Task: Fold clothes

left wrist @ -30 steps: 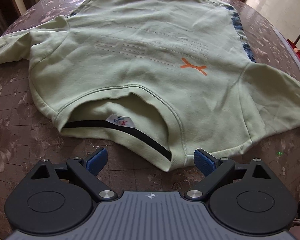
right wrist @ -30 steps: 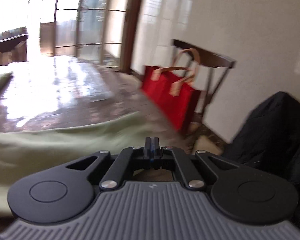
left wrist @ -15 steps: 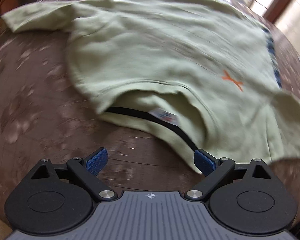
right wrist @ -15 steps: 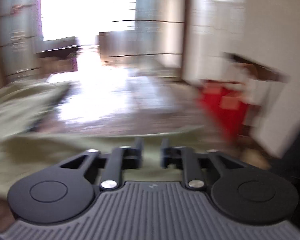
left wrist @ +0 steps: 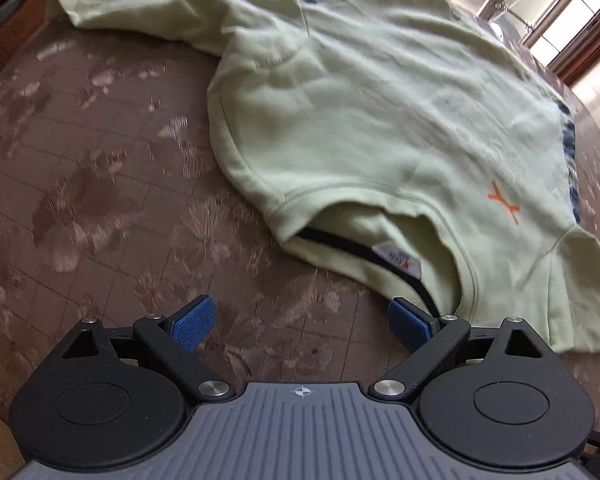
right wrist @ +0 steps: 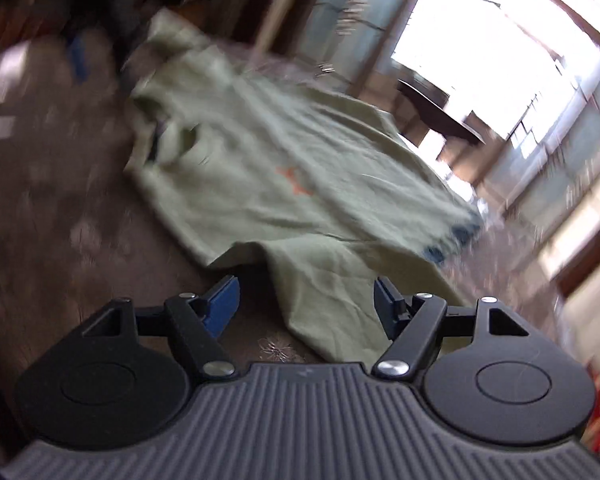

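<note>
Two handheld grippers face one pale green sweatshirt (left wrist: 380, 120) spread flat on a round table (left wrist: 80, 160) covered in a brown floral cloth.

From the left wrist camera, the left gripper (left wrist: 300, 322) has its jaws spread wide, with nothing between them except bare tablecloth. Its blue fingertips (left wrist: 194, 322) sit low over the table. The sweatshirt lies ahead and to the right of this gripper. The neckline (left wrist: 380, 236) faces the camera, showing a black inner band and a small white label (left wrist: 400, 260). The near corner of the collar reaches down beside the right-hand blue pad, touching or almost touching it; which one is unclear. An orange X mark (left wrist: 504, 204) sits on the chest area to the right. One sleeve (left wrist: 140, 8) stretches away to the far left. A strip of blue patterned fabric (left wrist: 570, 152) shows along the garment's right edge.

From the right wrist camera, the picture is heavily blurred. The right gripper (right wrist: 306, 306) is also wide open and holds nothing. The other sleeve (right wrist: 324, 292) of the sweatshirt runs toward the camera and lies between the two blue pads, nearer the right-hand one. The body of the garment extends away beyond, with the orange mark visible. Bright windows (right wrist: 500, 40) fill the background.
</note>
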Available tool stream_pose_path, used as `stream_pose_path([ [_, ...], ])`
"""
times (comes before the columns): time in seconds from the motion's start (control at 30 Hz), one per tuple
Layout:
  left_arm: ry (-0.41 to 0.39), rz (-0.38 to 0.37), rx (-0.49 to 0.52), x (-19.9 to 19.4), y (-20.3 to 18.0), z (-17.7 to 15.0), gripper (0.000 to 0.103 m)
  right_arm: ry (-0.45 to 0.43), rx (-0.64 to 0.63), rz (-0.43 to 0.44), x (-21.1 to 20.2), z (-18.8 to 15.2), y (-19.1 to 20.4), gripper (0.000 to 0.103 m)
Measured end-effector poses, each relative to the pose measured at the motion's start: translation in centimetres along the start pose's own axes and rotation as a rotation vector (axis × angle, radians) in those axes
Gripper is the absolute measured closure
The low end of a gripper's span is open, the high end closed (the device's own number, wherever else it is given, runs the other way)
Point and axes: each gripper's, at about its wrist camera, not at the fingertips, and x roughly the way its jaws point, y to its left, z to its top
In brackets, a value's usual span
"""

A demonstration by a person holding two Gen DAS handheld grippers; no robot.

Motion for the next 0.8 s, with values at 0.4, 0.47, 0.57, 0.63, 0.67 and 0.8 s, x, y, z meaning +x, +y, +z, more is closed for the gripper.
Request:
stream_pose_path([
  [0.4, 0.065, 0.082, 0.298, 1.0, -3.6, -0.9, 0.007, 0.031, -0.390, -0.115, 4.2, 2.4, 4.3, 0.031],
  [0.47, 0.077, 0.085, 0.330, 1.1, -4.1, -1.1, 0.007, 0.019, -0.387, -0.087, 4.8, 2.8, 4.3, 0.037],
  [0.57, 0.096, 0.076, 0.354, 1.5, -4.4, -1.1, 0.007, 0.044, -0.316, -0.020, 5.3, 3.6, 3.8, 0.085],
  [0.63, 0.107, 0.072, 0.366, 1.6, -4.4, -1.2, 0.007, 0.059, -0.230, 0.000, 5.2, 4.2, 3.2, 0.092],
  [0.67, 0.112, 0.071, 0.370, 1.7, -4.3, -1.2, 0.007, 0.053, -0.199, -0.004, 4.9, 4.4, 2.9, 0.093],
  [0.8, 0.134, 0.061, 0.364, 2.2, -3.8, -1.1, 0.007, 0.052, -0.078, -0.037, 3.3, 4.6, 1.6, 0.094],
])
